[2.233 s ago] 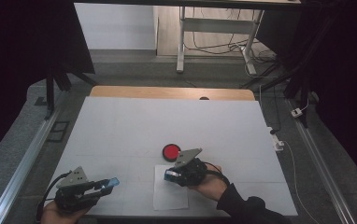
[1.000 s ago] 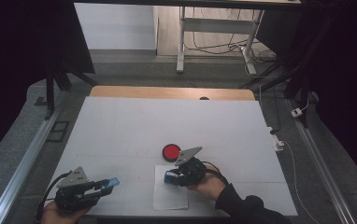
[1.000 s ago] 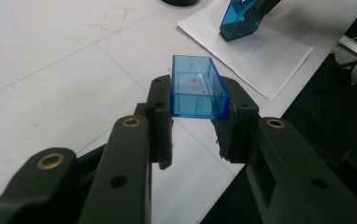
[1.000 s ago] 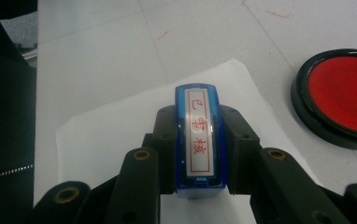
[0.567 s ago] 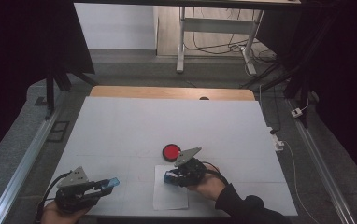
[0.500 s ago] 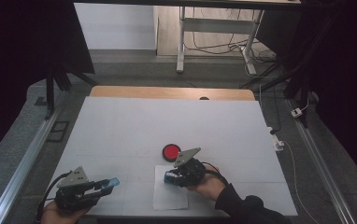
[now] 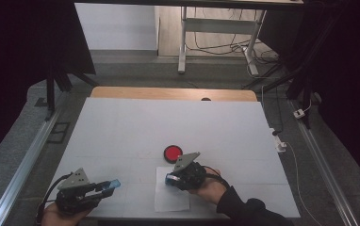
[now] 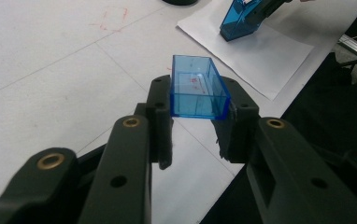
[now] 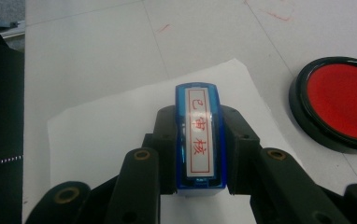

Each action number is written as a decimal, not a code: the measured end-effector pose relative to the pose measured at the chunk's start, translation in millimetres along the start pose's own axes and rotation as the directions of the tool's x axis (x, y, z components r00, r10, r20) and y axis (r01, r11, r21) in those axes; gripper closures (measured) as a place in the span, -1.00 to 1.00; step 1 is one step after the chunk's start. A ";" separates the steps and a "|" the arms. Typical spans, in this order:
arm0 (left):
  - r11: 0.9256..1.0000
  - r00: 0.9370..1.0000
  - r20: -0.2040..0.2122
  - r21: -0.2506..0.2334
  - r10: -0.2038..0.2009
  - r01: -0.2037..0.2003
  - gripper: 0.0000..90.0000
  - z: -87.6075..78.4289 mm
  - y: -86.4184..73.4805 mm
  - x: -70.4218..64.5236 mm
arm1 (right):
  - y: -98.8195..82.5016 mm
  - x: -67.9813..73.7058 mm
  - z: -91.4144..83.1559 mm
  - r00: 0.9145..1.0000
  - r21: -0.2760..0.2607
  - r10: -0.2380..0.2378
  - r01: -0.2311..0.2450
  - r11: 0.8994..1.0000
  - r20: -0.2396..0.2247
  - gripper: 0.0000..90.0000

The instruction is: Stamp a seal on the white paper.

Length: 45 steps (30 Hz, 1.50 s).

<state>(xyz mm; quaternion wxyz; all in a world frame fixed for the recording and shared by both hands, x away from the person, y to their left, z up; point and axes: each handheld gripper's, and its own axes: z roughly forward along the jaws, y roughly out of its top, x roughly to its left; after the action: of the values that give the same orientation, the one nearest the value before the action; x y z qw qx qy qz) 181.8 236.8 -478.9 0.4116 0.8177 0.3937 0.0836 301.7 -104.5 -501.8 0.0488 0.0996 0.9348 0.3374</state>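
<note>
1. The right gripper [image 9: 199,140] had its 2 black jaws clamped on a blue stamp [image 9: 199,135], one pad on each long side; the white label with red characters faced the camera in the right gripper view.
2. In the high view that right gripper [image 7: 172,178] sat at the near middle of the table, with the stamp [image 7: 170,178] over the far part of a white sheet of paper [image 7: 171,200].
3. The left gripper [image 8: 197,116] held a clear blue stamp cap [image 8: 196,88] between its 2 jaws, the open hollow of the cap turned upward.
4. In the high view the left gripper [image 7: 110,185] was at the near left corner, the cap [image 7: 112,183] at its tip pointing right toward the paper but well apart from it.
5. The paper [image 9: 102,135] lay flat under the stamp; whether the stamp touched it could not be told.
6. A round red ink pad [image 9: 340,109] in a black rim [image 7: 173,153] lay just beyond the paper's far edge, near the right gripper and not touching it.
7. The white table [image 7: 168,122] carried faint red marks [image 8: 111,18], and a dark sleeve [image 7: 244,212] came in from the near edge behind the right hand [image 7: 210,188].
</note>
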 end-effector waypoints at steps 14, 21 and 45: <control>1.000 1.000 -0.001 0.000 0.000 0.000 0.53 0.0 -0.1 -0.1 | -3.2 -8.8 0.1 0.997 -0.019 0.066 -0.067 0.998 -0.048 0.57; 1.000 1.000 0.000 0.000 0.003 -0.003 0.53 0.0 0.0 0.0 | -5.9 -17.0 0.4 0.990 -0.030 0.111 -0.114 0.993 -0.092 0.57; 1.000 1.000 0.004 -0.001 0.000 0.000 0.53 -0.2 -0.2 0.4 | 5.5 -7.9 -7.1 0.995 -0.039 0.084 -0.085 0.996 -0.047 0.56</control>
<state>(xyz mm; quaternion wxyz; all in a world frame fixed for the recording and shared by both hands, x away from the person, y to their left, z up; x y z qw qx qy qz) 181.9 237.3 -478.9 0.4129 0.8176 0.3928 0.0823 309.1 -106.5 -492.6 0.0152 0.1303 0.9235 0.3604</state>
